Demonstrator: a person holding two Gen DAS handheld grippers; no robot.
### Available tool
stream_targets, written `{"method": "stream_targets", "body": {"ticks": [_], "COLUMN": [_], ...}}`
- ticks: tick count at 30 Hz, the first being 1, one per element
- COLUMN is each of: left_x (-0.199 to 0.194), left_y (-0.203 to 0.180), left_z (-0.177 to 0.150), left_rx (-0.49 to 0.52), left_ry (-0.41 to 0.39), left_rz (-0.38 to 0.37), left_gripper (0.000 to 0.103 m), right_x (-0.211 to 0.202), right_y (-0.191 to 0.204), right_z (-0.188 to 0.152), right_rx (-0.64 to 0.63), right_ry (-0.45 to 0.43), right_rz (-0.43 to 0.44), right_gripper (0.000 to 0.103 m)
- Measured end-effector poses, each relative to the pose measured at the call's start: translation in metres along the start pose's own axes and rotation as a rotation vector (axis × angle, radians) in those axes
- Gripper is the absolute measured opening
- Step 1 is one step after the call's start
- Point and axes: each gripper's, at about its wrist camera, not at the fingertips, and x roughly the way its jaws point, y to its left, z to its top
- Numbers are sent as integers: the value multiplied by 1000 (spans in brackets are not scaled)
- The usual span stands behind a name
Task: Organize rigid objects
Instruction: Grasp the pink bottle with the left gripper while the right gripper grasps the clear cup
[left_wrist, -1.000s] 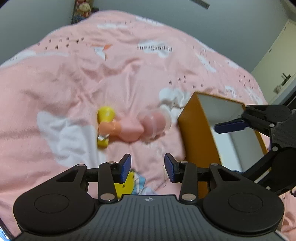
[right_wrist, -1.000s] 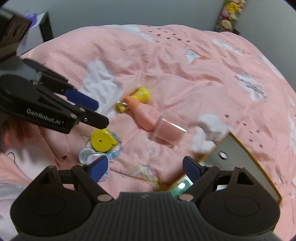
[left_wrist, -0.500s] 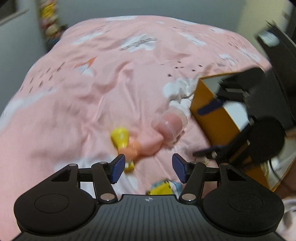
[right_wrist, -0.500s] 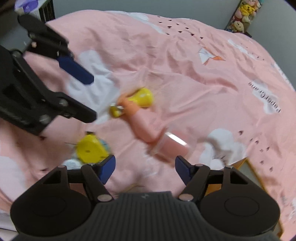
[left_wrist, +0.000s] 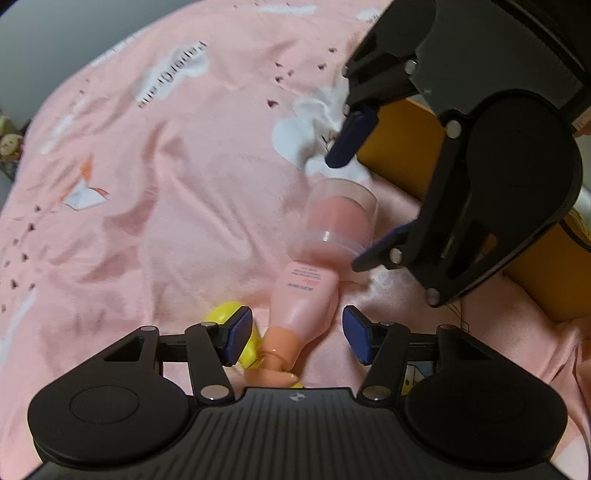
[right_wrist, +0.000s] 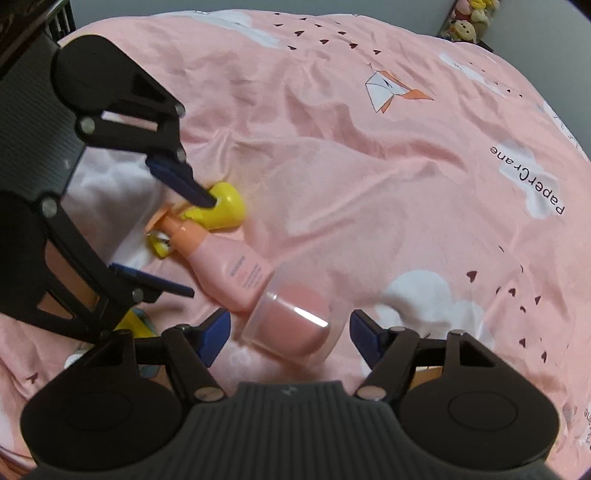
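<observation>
Your left gripper (left_wrist: 297, 334) had just been opening and straddled the pink bottle (left_wrist: 304, 297) at its neck end, pads clear of it; your right gripper (right_wrist: 290, 332) had just been narrowing around its clear cap (right_wrist: 291, 323), not gripping. The bottle lay on the pink bedspread (right_wrist: 369, 184) beside a yellow toy (right_wrist: 221, 208)

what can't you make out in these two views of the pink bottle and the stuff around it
- Pink bottle: label print too small to read in either view; its nozzle end is hidden behind the left tongs in the left wrist view.
- Yellow toy: shape unclear, partly covered by a blue pad in both views.
- Orange box: contents hidden by the right tongs body, left wrist view.
</observation>
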Motion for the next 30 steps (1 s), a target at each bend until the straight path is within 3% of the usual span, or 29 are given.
{"method": "stream_targets", "body": {"ticks": [7,20,30], "left_x": [24,53,56], "left_y": [6,8,-3], "left_z": [9,14,13], "left_rx": [-2,-33,-48], "left_ry": [44,87,99], "left_rz": [-27,-53,-29], "left_gripper": [67,62,56], "right_x": [18,36,5], "right_y": [-19,-24,-24], "right_z": [6,4,-1], "right_rx": [123,219,212], "right_ry": [45,63,6], "right_rz": [52,95,55], "right_gripper": [70,64,63]}}
